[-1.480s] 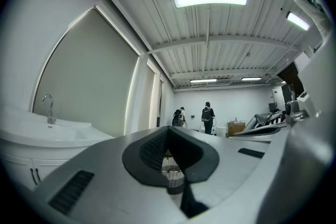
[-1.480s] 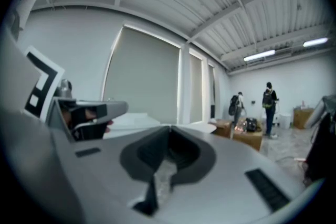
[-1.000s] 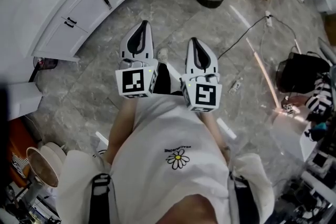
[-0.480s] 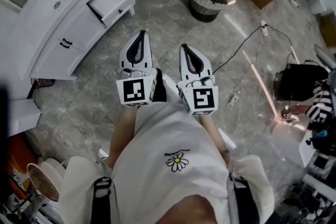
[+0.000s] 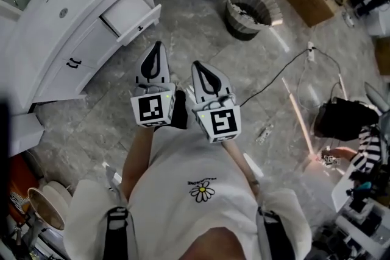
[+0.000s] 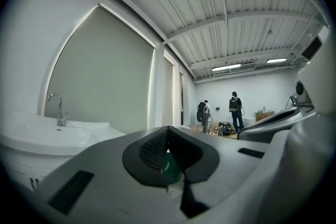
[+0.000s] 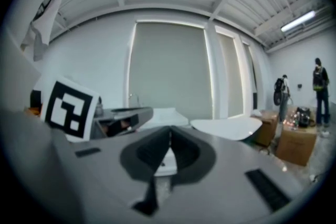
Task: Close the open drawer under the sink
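grey marble floor [image 5: 201, 33] fills the head view, with a white vanity [image 5: 67, 39] at ten o'clock. its drawer [image 5: 131, 12] stands pulled out, at eleven o'clock from the left gripper [image 5: 156, 47] and well apart. that gripper and the right gripper [image 5: 198, 65] both have jaws pressed together on nothing. only the gripper views show two people [image 6: 234, 110] far across the room.

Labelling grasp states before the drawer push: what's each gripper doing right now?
Left gripper: closed, holding nothing.
Right gripper: closed, holding nothing.
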Available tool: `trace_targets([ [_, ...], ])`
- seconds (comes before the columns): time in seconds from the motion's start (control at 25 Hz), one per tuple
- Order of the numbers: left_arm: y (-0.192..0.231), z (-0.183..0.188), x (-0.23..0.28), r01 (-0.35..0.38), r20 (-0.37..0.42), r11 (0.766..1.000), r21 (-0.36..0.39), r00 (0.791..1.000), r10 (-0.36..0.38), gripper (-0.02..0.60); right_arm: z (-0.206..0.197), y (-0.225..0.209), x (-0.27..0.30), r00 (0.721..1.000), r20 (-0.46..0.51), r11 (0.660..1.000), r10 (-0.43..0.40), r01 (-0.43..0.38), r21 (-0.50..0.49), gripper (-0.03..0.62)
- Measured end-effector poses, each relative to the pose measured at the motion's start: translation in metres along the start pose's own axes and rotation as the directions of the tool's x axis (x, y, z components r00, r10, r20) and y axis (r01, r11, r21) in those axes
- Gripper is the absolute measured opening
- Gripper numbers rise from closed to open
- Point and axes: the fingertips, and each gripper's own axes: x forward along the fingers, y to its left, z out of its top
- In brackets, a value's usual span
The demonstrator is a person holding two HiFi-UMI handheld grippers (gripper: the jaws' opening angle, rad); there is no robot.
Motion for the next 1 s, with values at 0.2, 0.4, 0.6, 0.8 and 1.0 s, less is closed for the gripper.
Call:
trace_targets([
  [0.2,0.02,-0.001,0.051,-0.031,-0.019,0.996,0.082,0.999,0.033,0.02,0.002,-0.019,0.066,0.998,-0.022,0.998,0.059,-0.059,-0.001,0.029],
  [0.4,0.063,-0.004,0.104,-0.13,-0.026,0.986,0.108,0.991,0.133,0.02,-0.003,-0.025,0.139,0.985,-0.073,0.986,0.156,-0.151,0.068,0.029],
  [0.6,0.103,0.011,0.144,-0.212,0.008,0.976,0.06,0.977,0.211,0.02,0.02,-0.022,0.198,0.968,-0.065,0.97,0.244,-0.241,0.041,0.029],
  [0.8,0.133,0.012,0.151,-0.351,0.002,0.936,0.023,0.936,0.351,0.02,0.03,-0.029,0.235,0.943,-0.077,0.946,0.324,-0.324,0.018,0.029],
  [1.0,0.168,0.014,0.146,-0.547,0.015,0.837,0.012,0.837,0.547,0.02,0.051,-0.039,0.279,0.906,-0.045,0.906,0.422,-0.423,-0.022,0.029],
])
